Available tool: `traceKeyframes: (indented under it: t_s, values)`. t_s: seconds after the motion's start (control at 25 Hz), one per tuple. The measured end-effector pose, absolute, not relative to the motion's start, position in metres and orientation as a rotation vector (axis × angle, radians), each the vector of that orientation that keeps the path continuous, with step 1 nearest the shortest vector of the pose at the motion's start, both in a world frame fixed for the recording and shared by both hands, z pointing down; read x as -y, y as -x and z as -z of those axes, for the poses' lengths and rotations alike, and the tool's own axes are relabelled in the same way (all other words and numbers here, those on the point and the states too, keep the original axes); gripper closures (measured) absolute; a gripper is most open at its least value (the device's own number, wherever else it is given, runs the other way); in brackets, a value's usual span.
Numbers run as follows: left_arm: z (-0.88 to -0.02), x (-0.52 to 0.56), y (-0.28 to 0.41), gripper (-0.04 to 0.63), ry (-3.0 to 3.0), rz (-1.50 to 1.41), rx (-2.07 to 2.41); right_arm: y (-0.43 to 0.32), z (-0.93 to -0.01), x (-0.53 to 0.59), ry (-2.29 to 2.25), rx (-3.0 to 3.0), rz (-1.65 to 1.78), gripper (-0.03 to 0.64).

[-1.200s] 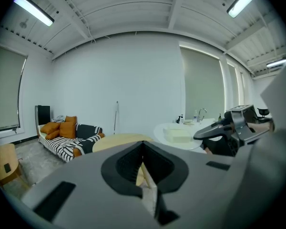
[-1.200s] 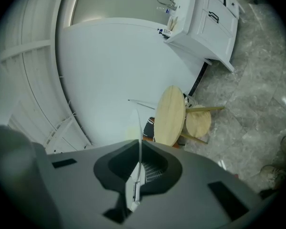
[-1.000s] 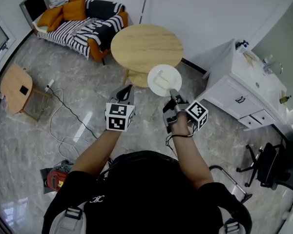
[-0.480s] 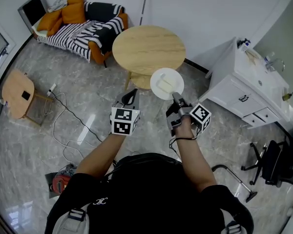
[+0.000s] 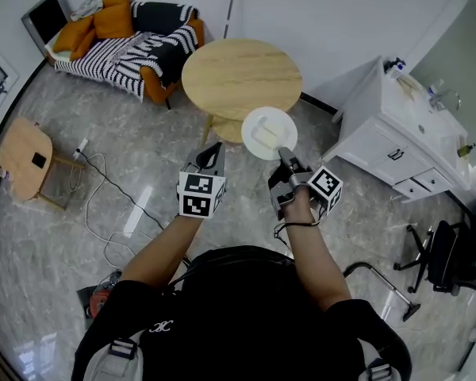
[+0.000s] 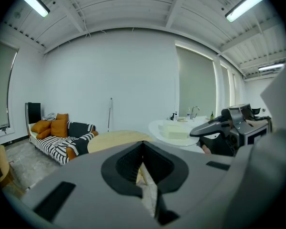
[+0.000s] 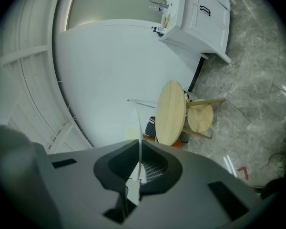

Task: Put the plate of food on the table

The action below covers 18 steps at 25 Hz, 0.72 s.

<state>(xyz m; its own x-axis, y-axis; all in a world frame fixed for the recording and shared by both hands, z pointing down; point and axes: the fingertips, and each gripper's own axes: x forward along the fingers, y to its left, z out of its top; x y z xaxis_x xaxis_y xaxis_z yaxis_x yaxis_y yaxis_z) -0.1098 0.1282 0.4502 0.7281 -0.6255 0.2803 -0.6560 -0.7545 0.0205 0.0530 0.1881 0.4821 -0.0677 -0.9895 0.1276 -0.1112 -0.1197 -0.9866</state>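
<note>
Mid-carry, with right tool (image 5: pixel 284 155) clamped on the rim of the plate of food (image 5: pixel 268 132), airborne at the tabletop (image 5: pixel 238 74) 5 o'clock edge, left tool (image 5: pixel 212 153) closed empty; next, probably forward toward 12 o'clock, then level descent.

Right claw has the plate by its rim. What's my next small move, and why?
Probably carry the plate forward, kept level, until it is fully over the round table. The right claw is shut on its near rim, and in the head view the plate only overlaps the table's near edge, so lowering now could miss the top.
</note>
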Motion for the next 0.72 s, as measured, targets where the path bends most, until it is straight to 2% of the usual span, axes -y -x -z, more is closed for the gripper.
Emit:
traceKeyframes:
  t_s: [0.72]
  values:
    - [-0.456,-0.114,0.119,0.588,-2.833,-0.407,1.006,-0.057,-0.484,-0.189,1.351,-1.247,1.251,0.600]
